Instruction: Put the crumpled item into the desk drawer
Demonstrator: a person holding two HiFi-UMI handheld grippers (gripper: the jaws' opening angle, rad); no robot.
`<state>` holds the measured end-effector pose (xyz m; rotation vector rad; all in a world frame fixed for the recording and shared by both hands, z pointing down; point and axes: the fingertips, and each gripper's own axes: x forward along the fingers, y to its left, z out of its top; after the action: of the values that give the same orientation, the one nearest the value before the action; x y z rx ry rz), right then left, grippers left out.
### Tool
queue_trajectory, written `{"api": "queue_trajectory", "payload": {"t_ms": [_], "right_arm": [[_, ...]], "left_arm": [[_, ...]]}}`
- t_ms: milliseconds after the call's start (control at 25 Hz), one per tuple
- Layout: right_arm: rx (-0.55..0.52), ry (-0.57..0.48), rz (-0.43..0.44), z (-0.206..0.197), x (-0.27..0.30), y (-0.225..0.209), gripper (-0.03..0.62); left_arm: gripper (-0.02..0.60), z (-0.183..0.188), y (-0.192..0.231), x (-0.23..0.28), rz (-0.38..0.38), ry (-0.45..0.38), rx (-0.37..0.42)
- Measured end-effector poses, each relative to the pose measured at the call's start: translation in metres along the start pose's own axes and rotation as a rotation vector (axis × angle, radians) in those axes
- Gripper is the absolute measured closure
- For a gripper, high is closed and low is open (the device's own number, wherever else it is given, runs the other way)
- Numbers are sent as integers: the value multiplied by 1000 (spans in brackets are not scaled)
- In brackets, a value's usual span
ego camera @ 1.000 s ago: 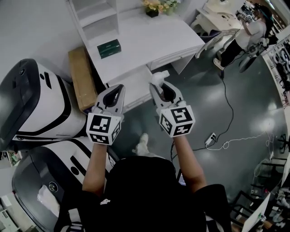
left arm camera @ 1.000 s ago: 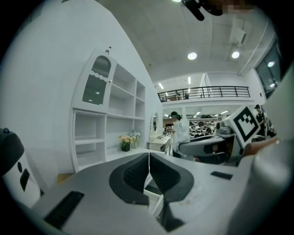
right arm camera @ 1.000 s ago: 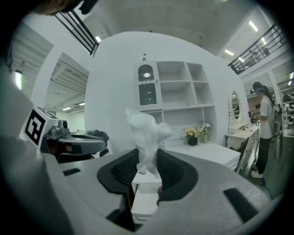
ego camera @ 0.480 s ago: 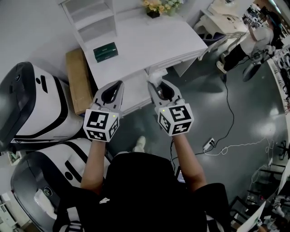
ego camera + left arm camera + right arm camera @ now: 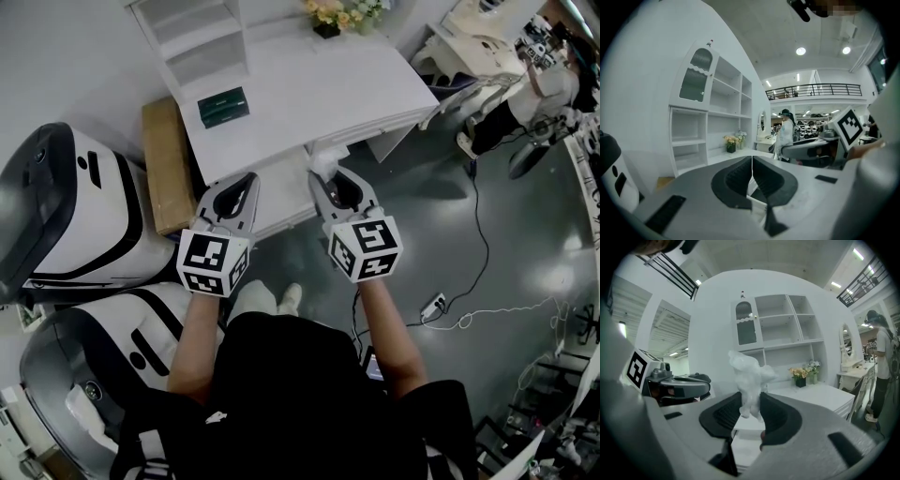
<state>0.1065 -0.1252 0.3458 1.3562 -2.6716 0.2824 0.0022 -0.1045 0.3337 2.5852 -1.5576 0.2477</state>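
**Crumpled item pinched in the right gripper at the desk's front edge**

Right gripper [image 5: 750, 403] has its jaws partly closed on the crumpled item [image 5: 749, 376], a white wad. The dark pads press its lower part from both sides, and most of it sticks up above the tips. In the head view the right gripper [image 5: 326, 176] reaches forward with the crumpled item [image 5: 324, 160] at its tips. The wad sits against the front edge of the white desk [image 5: 309, 80], near the right end of the drawer [image 5: 277, 192]. The drawer stands pulled out below the desktop.

Left gripper [image 5: 751, 163] has its jaws brought together, with only a thin seam between the pads and nothing in them. Seen from the head camera, the left gripper [image 5: 249, 179] is level with the right one and a little apart from it. Its tips are over the left part of the drawer.

On the desktop lie a green box [image 5: 223, 105] near the left side and a pot of flowers [image 5: 342, 11] at the back. A white shelf unit [image 5: 192, 37] rises at the rear left corner. A cardboard box [image 5: 167, 164] stands on the floor just beside the desk's left side. A cable [image 5: 469, 281] trails across the dark floor to the right. A person [image 5: 882, 364] stands well away at another table.
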Motion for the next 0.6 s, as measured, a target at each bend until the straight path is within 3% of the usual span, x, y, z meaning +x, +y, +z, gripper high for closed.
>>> {"api": "queue_trajectory", "payload": {"t_ms": [600], "right_arm": [[-8,40,25,-6,42,16,477]], "left_arm": [[575,-10,41,5,20,13,-18]]}}
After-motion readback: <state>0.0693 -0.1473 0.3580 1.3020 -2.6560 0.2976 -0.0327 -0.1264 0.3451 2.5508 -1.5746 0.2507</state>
